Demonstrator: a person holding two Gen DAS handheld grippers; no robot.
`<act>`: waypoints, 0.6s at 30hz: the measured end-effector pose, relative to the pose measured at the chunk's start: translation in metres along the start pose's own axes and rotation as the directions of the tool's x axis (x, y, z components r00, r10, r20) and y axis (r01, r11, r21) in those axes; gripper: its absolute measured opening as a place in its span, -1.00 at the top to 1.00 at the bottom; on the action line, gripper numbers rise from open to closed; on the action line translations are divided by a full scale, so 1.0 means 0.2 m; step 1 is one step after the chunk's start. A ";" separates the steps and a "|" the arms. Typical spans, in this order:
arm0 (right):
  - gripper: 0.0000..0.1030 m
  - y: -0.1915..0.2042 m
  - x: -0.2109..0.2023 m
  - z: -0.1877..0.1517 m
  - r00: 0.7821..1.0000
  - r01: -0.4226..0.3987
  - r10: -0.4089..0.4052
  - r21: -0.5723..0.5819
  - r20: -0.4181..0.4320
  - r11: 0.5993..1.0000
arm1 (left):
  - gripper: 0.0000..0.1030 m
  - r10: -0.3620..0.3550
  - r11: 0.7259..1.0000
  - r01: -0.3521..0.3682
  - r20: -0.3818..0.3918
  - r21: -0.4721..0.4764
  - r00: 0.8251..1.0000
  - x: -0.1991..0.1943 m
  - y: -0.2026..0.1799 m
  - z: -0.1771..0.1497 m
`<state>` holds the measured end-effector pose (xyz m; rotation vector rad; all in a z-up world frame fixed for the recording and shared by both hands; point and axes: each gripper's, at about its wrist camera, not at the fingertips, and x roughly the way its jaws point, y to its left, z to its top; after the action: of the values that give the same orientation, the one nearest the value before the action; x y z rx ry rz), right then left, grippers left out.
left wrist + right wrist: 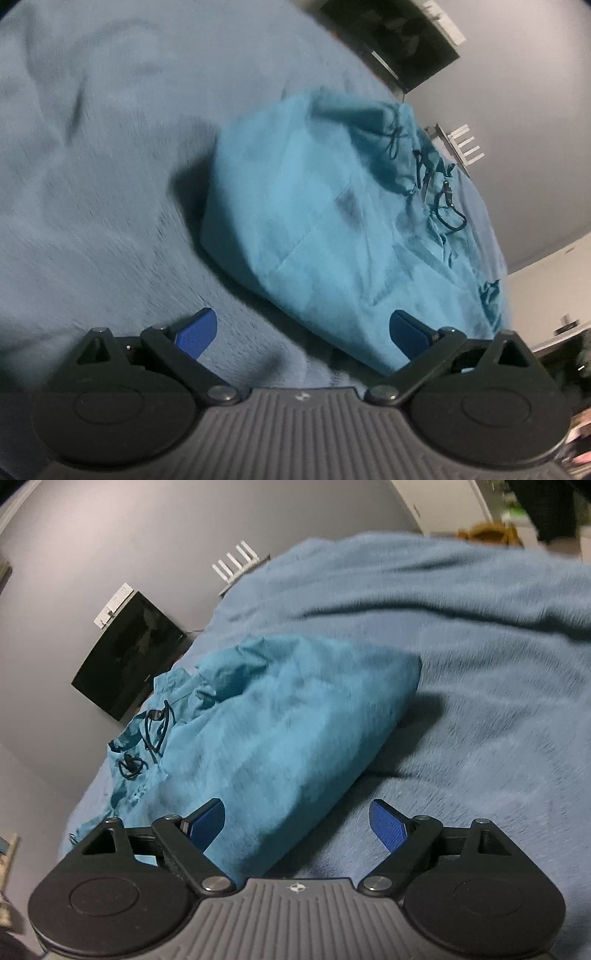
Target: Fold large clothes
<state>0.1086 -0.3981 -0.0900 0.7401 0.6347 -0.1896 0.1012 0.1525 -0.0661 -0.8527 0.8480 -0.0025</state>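
A teal garment lies folded in a bundle on a grey-blue blanket, its dark drawstrings on the side nearest a black screen on the wall. The left tongs are spread wide and grip nothing, at the garment's near edge. The right tongs gape likewise, one finger over the garment's near corner.
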 end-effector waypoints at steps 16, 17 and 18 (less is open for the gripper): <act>-0.63 -0.01 0.26 0.04 1.000 -0.027 0.027 0.010 0.000 1.000 | -0.51 0.026 0.999 -0.029 0.120 0.023 0.992 0.24 0.02 0.10; -0.60 -0.01 0.27 0.05 0.999 -0.034 0.034 0.009 0.013 0.999 | -0.45 0.030 0.999 -0.035 0.130 0.031 0.991 0.25 0.02 0.10; -0.57 0.00 0.27 0.05 0.999 -0.038 0.037 0.010 0.030 0.999 | -0.41 0.030 0.999 -0.035 0.138 0.038 0.990 0.25 0.02 0.11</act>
<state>0.1572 -0.4025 -0.1171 0.7576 0.5912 -0.1695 0.1485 0.1534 -0.0947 -0.7916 0.7295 0.0668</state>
